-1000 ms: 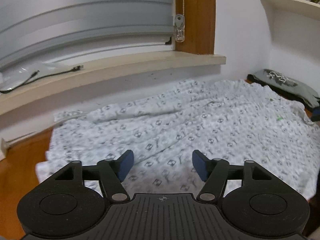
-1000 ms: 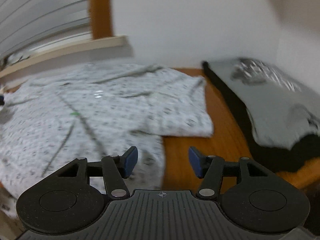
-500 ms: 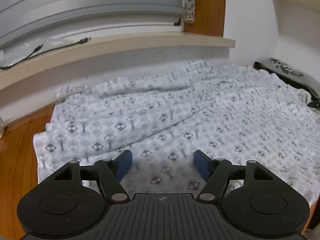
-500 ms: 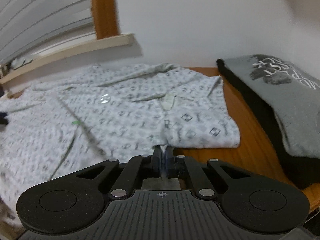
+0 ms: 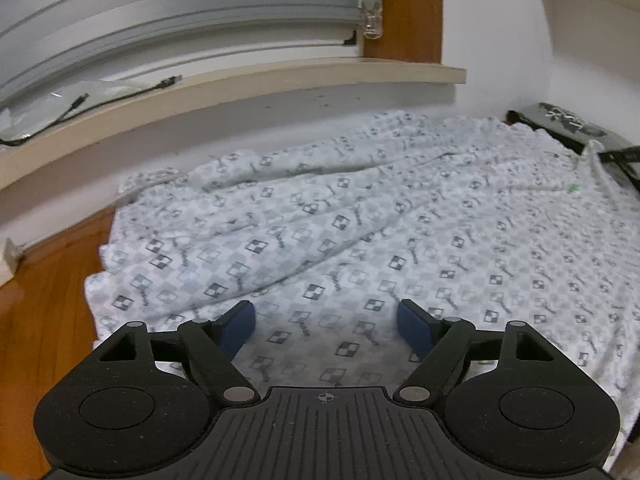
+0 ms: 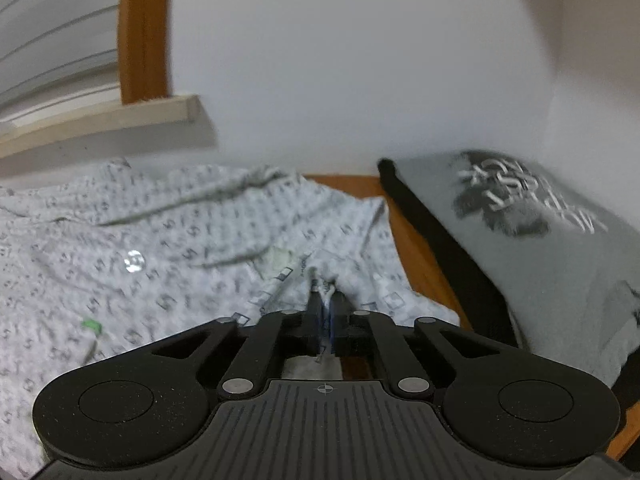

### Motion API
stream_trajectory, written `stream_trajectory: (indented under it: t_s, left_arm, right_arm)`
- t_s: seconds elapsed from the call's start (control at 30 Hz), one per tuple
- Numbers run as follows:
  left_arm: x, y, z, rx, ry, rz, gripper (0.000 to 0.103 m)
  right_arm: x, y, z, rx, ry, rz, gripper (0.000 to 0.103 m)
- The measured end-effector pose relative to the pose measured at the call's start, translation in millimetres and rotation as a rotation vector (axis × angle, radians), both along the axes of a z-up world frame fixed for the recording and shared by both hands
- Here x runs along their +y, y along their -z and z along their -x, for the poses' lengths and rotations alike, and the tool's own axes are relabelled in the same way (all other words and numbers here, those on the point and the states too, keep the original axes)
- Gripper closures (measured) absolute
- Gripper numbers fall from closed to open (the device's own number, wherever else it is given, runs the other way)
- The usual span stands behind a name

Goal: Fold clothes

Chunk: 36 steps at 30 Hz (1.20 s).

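- In my left wrist view, the left gripper (image 5: 326, 322) hangs low over the patterned shirt (image 5: 360, 232), its two blue-padded fingers (image 5: 240, 326) spread wide apart with nothing between them.
- The shirt lies spread across the wooden surface (image 5: 44, 320), wrinkled, with a long fold running from the near left toward the far right.
- Its left edge ends on bare wood; its far edge lies close under the window ledge (image 5: 240, 84).
- A black cable (image 5: 80, 100) lies on that ledge at the far left, below the closed blind (image 5: 180, 36).
- At the far right I see a dark garment with a printed front (image 5: 568, 120), just beside the shirt's right edge.
- In my right wrist view, the right gripper (image 6: 326, 312) has its fingers pressed together on a pinch of the shirt (image 6: 160, 264), near its near right part.
- A little white fabric bunches up just past the fingertips; the frame is blurred, so I think it is an edge or seam but cannot be sure.
- A small green tag (image 6: 91, 325) shows on the shirt at the near left.
- The grey printed garment (image 6: 540, 240) lies to the right, a strip of wood between it and the shirt.
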<state>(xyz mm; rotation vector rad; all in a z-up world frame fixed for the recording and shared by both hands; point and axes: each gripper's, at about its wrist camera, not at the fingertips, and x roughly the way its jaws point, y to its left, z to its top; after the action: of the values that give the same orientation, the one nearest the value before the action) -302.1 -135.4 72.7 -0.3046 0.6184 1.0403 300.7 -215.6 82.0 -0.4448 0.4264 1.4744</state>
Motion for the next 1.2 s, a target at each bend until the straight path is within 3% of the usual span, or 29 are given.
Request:
stream_trajectory:
  t_s: [0.03, 0.13, 0.17, 0.23, 0.57, 0.63, 0.7, 0.73, 0.77, 1.2]
  left_arm:
    - [1, -1, -2, -0.002, -0.004, -0.002, 0.021]
    - [3, -5, -7, -0.009, -0.016, -0.010, 0.021]
    - [3, -6, -9, -0.011, -0.020, -0.012, 0.021]
    - [4, -8, -12, -0.015, -0.028, -0.017, 0.021]
    - [4, -8, -52, -0.008, 0.066, -0.022, 0.018]
    - [8, -6, -59, -0.003, 0.079, -0.016, 0.018]
    - [14, -4, -64, 0.004, 0.084, -0.009, 0.018]
    - [18, -3, -65, 0.003, 0.081, -0.005, 0.018]
    - [22, -2, -65, 0.002, 0.079, -0.001, 0.017]
    - [84, 8, -73, -0.011, 0.021, 0.032, 0.017]
  right_arm:
    - [-3, 0, -3, 0.001, 0.005, 0.000, 0.085]
    - [-15, -1, -6, -0.010, 0.011, -0.017, 0.072]
    - [-20, -2, -6, -0.010, 0.010, -0.026, 0.061]
    - [-32, -3, -6, -0.003, 0.000, -0.040, 0.050]
    - [-43, 11, 3, 0.051, -0.071, 0.044, 0.044]
    - [-36, 14, 4, 0.039, -0.071, 0.057, 0.045]
    - [-29, 16, 2, 0.060, -0.086, 0.056, 0.065]
    - [-24, 16, 0, 0.075, -0.097, 0.052, 0.087]
    - [-19, 15, 0, 0.074, -0.101, 0.058, 0.097]
    - [78, 14, 12, -0.084, -0.128, 0.074, 0.099]
